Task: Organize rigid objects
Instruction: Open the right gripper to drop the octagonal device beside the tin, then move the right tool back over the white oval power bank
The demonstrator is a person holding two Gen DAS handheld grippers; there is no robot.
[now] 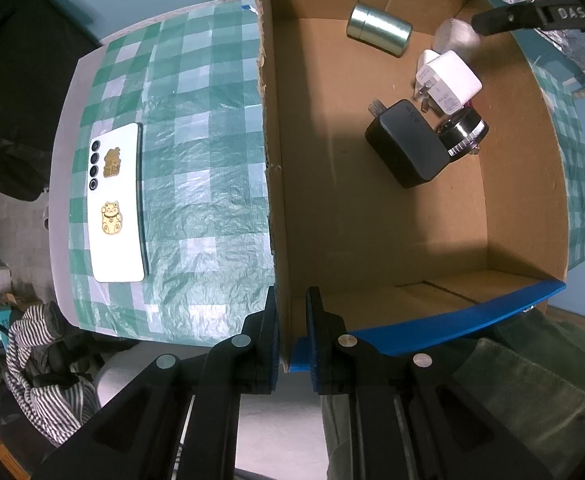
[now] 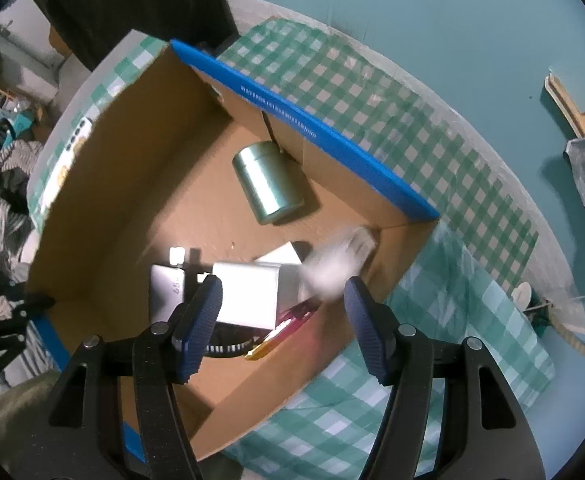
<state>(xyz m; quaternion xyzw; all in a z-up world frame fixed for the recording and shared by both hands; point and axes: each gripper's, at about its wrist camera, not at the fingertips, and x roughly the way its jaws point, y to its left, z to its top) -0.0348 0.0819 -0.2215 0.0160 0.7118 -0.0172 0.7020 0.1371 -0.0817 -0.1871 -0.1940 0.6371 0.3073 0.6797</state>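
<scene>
Cardboard walls frame this moment: the open box [image 1: 372,216] sits on the green-checked desk [image 1: 196,200], and the left claw [image 1: 292,336] is clenched on the box's near wall, pinning it in place. The right claw [image 2: 282,312] hangs over the box's far corner with its jaws spread and nothing pressed between the pads; a small clear item [image 2: 340,260], too blurred to identify, appears to be dropping free beneath it.

Already inside lie a silver tin [image 1: 378,28] on its side, a white charger [image 1: 450,80], a black adapter [image 1: 408,142] and a chrome round piece [image 1: 464,132], all bunched toward the far right corner. A white phone [image 1: 116,204] rests on the desk outside the box, well apart from its left wall; it looks like the next thing to collect.

To finish this release cleanly, the right claw should lift straight up with jaws wide, so the pads do not snag the white charger just below. Keeping the left clamp firm stops the box sliding.

The near half of the box floor is bare, offering the best landing room. The tall walls and the ragged left edge call for a high approach over the rim.
</scene>
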